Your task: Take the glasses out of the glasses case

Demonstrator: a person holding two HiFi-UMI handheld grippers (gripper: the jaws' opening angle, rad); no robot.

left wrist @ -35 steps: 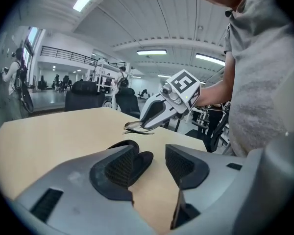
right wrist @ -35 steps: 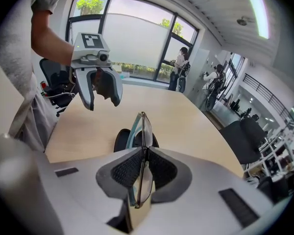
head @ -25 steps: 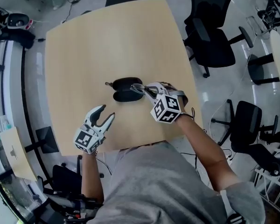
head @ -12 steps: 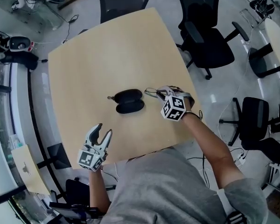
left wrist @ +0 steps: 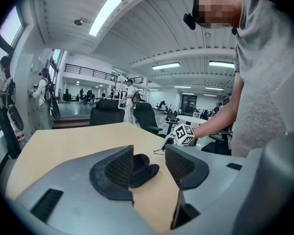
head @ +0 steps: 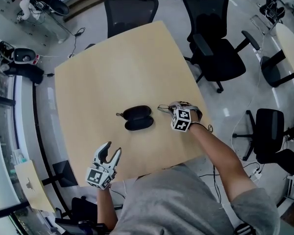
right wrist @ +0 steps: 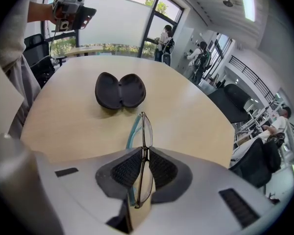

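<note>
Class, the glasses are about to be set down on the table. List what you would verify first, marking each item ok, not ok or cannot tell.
1. Right gripper holds the glasses firmly: ok, jaws shut on the frame near the bridge.
2. Glasses out of the glasses case: ok, the case lies open and looks empty.
3. Bare table beside the case: ok.
4. Left gripper out of the way: ok, open, nothing held, apart from the case.
5. Glasses already touching the table: cannot tell.
</note>
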